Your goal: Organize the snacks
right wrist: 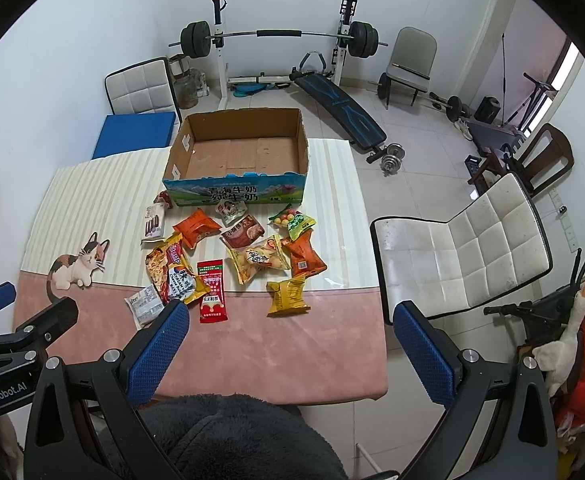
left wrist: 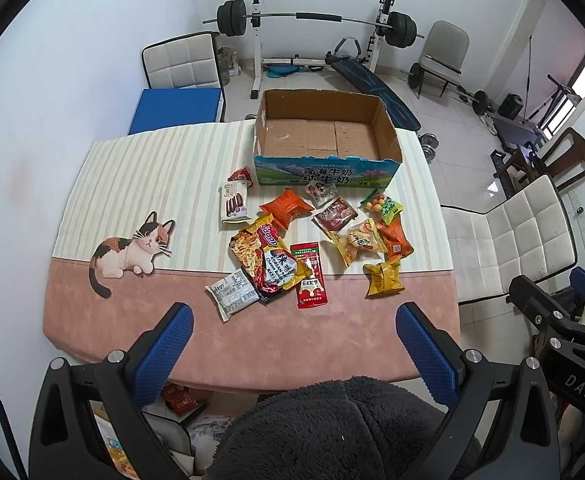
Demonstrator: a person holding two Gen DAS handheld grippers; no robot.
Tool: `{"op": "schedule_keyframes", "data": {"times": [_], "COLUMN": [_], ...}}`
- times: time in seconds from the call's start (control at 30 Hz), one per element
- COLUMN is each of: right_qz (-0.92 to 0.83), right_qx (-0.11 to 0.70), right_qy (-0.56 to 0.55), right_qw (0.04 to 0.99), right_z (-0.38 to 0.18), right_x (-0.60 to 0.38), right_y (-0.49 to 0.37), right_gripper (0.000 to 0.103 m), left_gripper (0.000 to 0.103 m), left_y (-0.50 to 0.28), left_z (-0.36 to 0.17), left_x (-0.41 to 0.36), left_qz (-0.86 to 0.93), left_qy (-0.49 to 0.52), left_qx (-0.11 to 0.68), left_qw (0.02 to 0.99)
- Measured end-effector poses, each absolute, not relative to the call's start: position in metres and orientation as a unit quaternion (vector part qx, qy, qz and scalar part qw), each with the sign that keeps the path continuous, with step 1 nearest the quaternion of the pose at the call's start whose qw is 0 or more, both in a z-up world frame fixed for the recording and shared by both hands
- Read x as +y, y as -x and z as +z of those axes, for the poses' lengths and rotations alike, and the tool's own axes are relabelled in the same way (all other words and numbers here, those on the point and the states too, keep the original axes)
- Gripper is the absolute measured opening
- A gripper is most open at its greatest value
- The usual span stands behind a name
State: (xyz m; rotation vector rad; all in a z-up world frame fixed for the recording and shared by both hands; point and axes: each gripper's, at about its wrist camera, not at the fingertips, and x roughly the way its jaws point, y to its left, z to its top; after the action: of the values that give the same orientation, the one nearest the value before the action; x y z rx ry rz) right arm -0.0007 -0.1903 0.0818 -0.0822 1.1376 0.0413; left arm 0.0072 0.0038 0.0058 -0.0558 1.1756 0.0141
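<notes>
An empty cardboard box (left wrist: 324,136) (right wrist: 238,148) stands at the table's far side. In front of it lie several snack packets: a noodle pack (left wrist: 266,258) (right wrist: 174,270), a red sachet (left wrist: 310,276) (right wrist: 211,291), a yellow bag (left wrist: 383,278) (right wrist: 286,295), an orange bag (left wrist: 287,207) (right wrist: 196,227) and a cookie pack (left wrist: 234,202) (right wrist: 153,224). My left gripper (left wrist: 294,322) hangs open above the near table edge with nothing between its fingers. My right gripper (right wrist: 292,324) is open too, held over the near right part of the table.
The table (left wrist: 140,184) wears a striped and pink cloth with a cat picture (left wrist: 132,252). A white chair (right wrist: 464,248) stands to the right, another chair (left wrist: 184,60) and a blue mat (left wrist: 176,110) behind. Weight equipment (right wrist: 276,36) fills the far room. A dark fleece sleeve (left wrist: 332,428) lies below.
</notes>
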Motion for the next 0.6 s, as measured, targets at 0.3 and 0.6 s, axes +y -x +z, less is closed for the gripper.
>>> {"op": "schedule_keyframes", "data": {"times": [0.3,0.6], "right_qz": [0.025,0.017], "right_qx": [0.553,0.637], "right_qy": [0.017,-0.075], "right_qw": [0.832,0.767], "right_z": [0.063,-0.047], "right_x": [-0.187,-0.204], "right_y": [-0.014,-0.075], "right_gripper": [0.103,0.103], "left_gripper": [0.103,0.103], "left_y": [-0.017,-0.076], "left_z": [-0.002,-0.095], "left_x": [0.005,0.036], "left_qz": [0.012,0.043], "left_qy": [0.031,0.022], "left_qx": [0.549,0.609], "left_qw": [0.835,0.791]}}
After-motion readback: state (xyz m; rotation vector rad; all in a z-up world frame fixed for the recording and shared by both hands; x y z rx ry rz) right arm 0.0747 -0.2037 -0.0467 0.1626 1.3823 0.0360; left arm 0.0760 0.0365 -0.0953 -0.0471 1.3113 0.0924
